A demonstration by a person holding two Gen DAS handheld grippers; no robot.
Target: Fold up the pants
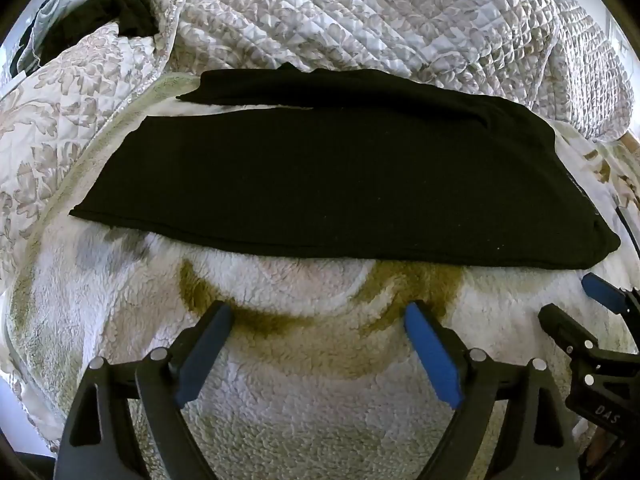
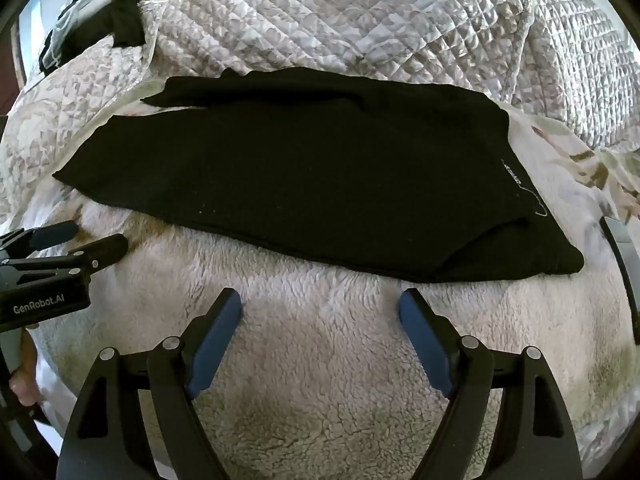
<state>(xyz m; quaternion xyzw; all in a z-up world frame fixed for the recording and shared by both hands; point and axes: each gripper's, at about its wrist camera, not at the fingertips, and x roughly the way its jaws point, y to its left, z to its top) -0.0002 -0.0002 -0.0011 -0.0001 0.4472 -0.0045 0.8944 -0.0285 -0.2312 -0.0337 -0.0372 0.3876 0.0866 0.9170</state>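
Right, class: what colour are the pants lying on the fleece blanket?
Black, plain apart from small pale lettering near one end. The pants show best in the right wrist view.

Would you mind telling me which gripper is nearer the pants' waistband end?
Right. The right gripper hovers open short of the black pants toward the waistband end; the left gripper sits toward the leg end.

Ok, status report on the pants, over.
Left gripper open, empty. Right gripper open, empty. Black pants flat on fleece blanket, leg ends split. Nothing in the way.
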